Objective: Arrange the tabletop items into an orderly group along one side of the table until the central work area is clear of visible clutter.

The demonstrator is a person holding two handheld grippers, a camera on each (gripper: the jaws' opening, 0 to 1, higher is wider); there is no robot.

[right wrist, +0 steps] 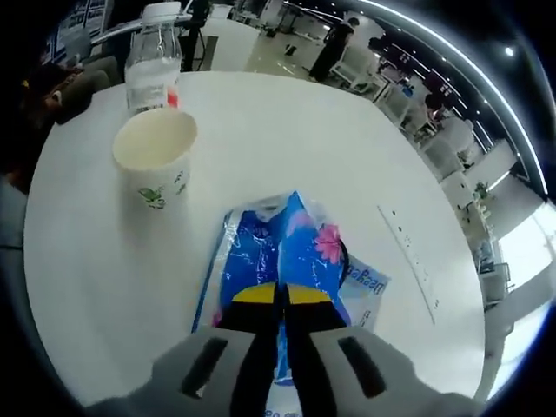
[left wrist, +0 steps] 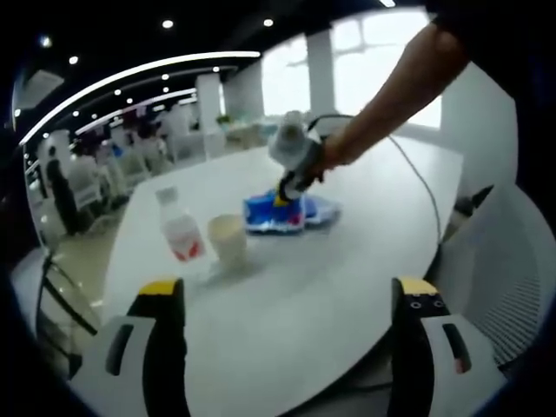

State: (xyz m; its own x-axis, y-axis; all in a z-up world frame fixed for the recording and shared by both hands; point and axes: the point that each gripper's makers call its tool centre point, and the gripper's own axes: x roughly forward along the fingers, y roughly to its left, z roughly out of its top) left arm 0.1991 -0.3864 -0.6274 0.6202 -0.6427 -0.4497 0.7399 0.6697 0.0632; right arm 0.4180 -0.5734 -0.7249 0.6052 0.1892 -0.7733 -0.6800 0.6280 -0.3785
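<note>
Right gripper view looks down its own jaws, which stand together on the near edge of the blue packet (right wrist: 282,252); the right hand-held gripper (right wrist: 280,300) appears clamped on its plastic, though whether it pinches the wrapper or merely presses on it is hard to tell. The packet lies flat on the white surface (right wrist: 347,130), a second pale packet (right wrist: 365,287) tucked partly under it. Beyond and to the left stands the paper cup (right wrist: 156,152), empty and upright, with the bottle (right wrist: 155,52) just behind it near the surface's edge.

In the left gripper view the left hand-held gripper (left wrist: 291,300) hangs above the near surface with jaws wide apart, holding nothing. From there the bottle (left wrist: 181,230) and cup (left wrist: 228,239) stand side by side, the packet (left wrist: 276,213) close to their right under the other hand-held gripper (left wrist: 294,178).

The step in hand looks to be gathering the packet toward the cup and bottle. The next move likely calls for a low lift or slide toward them, stopping short of the light cup, which would tip easily.
</note>
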